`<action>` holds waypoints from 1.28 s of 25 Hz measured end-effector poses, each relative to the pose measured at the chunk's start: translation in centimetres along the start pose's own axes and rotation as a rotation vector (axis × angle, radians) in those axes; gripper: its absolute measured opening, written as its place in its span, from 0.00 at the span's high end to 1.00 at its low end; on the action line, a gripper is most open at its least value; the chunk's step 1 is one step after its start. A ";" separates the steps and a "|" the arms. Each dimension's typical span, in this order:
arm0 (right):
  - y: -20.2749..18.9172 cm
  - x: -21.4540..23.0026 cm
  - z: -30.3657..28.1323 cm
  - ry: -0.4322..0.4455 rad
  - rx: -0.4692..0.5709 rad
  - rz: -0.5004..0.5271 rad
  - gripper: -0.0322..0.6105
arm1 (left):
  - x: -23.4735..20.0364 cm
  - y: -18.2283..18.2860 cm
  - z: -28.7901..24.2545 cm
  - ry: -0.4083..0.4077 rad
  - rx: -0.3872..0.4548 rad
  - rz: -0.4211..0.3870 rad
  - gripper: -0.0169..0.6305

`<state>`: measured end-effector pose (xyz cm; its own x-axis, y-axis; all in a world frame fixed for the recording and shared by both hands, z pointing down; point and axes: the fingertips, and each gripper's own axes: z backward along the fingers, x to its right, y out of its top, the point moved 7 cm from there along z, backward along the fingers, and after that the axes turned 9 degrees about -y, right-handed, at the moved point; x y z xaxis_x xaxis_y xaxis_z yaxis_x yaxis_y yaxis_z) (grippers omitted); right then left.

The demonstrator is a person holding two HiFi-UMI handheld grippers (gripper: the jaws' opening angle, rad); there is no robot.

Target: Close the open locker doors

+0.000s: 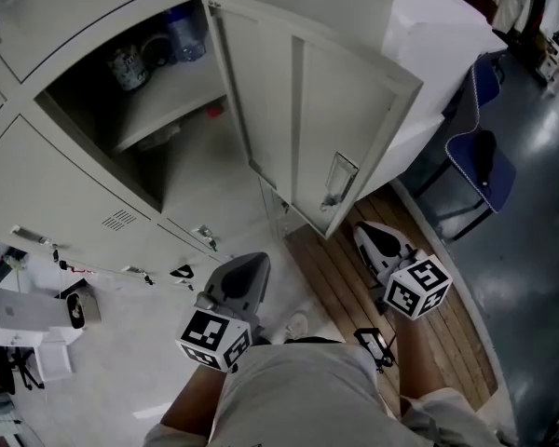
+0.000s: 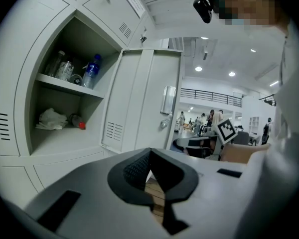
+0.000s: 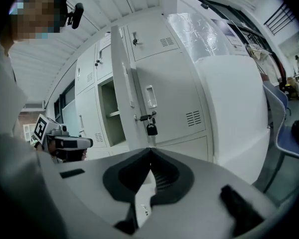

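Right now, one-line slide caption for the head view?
Locker door stands open; left gripper and right gripper held in front of it, jaws together.

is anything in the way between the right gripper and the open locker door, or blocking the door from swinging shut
Nothing visible. The right gripper has open space up to the pale grey metal locker door, and the plastic bottles and white crumpled cloth sit back inside the compartment, clear of the doorway.

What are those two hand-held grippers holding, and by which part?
Nothing. The left hand-held gripper and the right hand-held gripper are both shut and empty, clear of the open locker door.
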<state>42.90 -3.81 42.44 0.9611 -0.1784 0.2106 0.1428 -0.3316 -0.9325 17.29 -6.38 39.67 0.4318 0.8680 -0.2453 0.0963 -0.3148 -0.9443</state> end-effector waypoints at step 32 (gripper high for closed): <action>-0.7 -5.1 -4.2 0.143 -0.063 0.026 0.91 | -2.3 -1.1 5.4 0.088 0.021 0.037 0.95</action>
<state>36.90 -6.54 43.25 0.9202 -0.3166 0.2304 0.0989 -0.3815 -0.9191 11.38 -5.97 40.09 0.5123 0.8182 -0.2609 0.0599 -0.3371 -0.9396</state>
